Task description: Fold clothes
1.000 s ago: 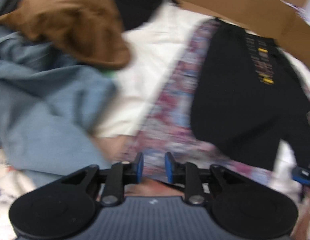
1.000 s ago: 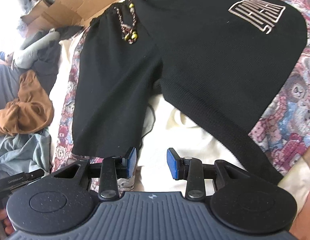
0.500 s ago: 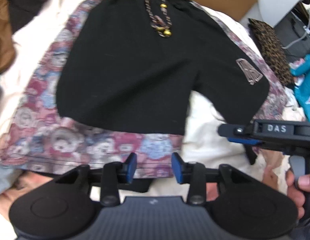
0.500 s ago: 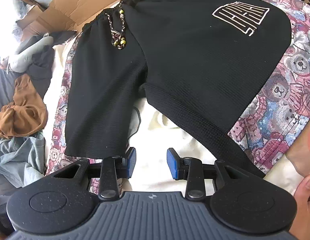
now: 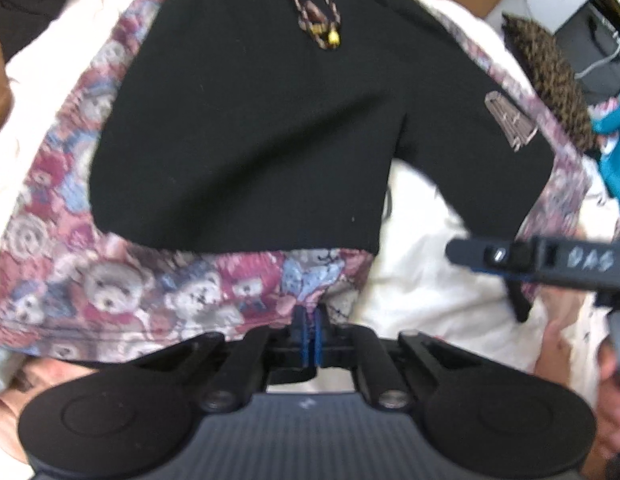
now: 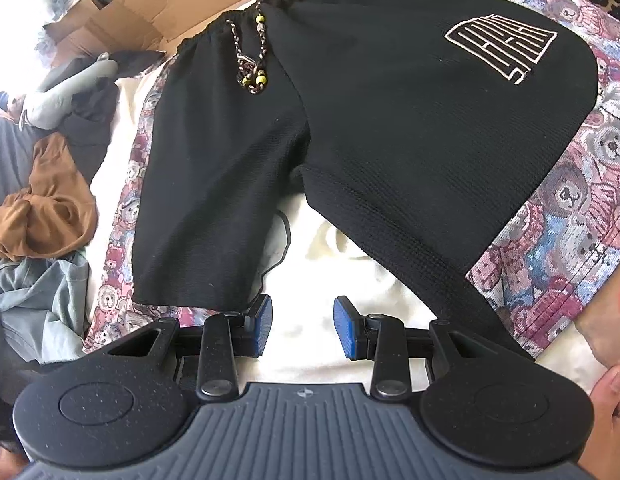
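Note:
Black shorts [image 5: 270,120] [image 6: 389,120] lie flat, waistband away from me, with a beaded drawstring [image 6: 250,60] and a pale line logo [image 6: 501,48] on one leg. Under them lies a bear-print garment [image 5: 150,288] [image 6: 569,220] that sticks out past both legs. My left gripper [image 5: 308,336] is shut on the near hem of the bear-print garment, below the left leg. My right gripper [image 6: 303,330] is open over the white sheet between the two legs and holds nothing. One of its fingers [image 5: 469,250] shows at the right of the left wrist view.
A white sheet [image 6: 349,260] covers the surface. A brown garment [image 6: 42,208], a light blue one [image 6: 38,300] and dark clothes are piled at the left. Flattened cardboard [image 6: 170,4] lies behind the waistband. A leopard-print cushion [image 5: 549,80] and a teal item [image 5: 617,140] sit at the right.
My left gripper swung from the clothes pile to the shorts, then went from open to shut on the bear-print hem. My right gripper stayed open and barely shifted.

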Demonstrator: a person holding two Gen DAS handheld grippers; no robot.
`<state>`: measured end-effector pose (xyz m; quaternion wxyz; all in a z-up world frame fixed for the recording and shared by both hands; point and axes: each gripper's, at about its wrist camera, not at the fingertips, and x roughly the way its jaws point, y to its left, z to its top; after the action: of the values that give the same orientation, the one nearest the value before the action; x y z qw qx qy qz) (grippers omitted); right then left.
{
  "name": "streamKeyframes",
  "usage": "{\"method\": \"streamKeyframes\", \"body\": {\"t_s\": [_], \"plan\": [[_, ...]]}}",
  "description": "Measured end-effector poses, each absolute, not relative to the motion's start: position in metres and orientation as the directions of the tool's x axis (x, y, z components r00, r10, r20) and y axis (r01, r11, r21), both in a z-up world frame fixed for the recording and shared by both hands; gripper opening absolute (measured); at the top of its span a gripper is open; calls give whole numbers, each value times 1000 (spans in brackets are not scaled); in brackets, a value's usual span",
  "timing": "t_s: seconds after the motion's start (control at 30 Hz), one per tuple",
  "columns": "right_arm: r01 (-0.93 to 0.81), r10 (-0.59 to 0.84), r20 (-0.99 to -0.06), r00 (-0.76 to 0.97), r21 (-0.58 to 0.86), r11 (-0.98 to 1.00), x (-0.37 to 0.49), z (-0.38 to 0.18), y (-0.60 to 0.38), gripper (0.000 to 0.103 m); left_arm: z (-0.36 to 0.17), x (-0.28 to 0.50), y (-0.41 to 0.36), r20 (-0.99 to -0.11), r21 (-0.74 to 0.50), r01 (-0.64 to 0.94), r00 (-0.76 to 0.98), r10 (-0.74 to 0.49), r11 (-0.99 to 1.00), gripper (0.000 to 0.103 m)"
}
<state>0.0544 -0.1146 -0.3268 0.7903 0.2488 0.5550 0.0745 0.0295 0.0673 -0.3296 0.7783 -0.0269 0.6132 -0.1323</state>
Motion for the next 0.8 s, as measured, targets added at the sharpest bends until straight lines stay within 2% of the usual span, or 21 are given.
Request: {"method": "streamKeyframes", "body": {"t_s": [0.37,0.8], "plan": [[121,430,-826,365,500,858,56,-328,-100,39,-289,77,106,-911,-226,130,324,-256,966,3],[96,440,-829,346,497,862,59,-331,-88,39,-329,127,114,-938,-190,72,282,-203,979,5]]}}
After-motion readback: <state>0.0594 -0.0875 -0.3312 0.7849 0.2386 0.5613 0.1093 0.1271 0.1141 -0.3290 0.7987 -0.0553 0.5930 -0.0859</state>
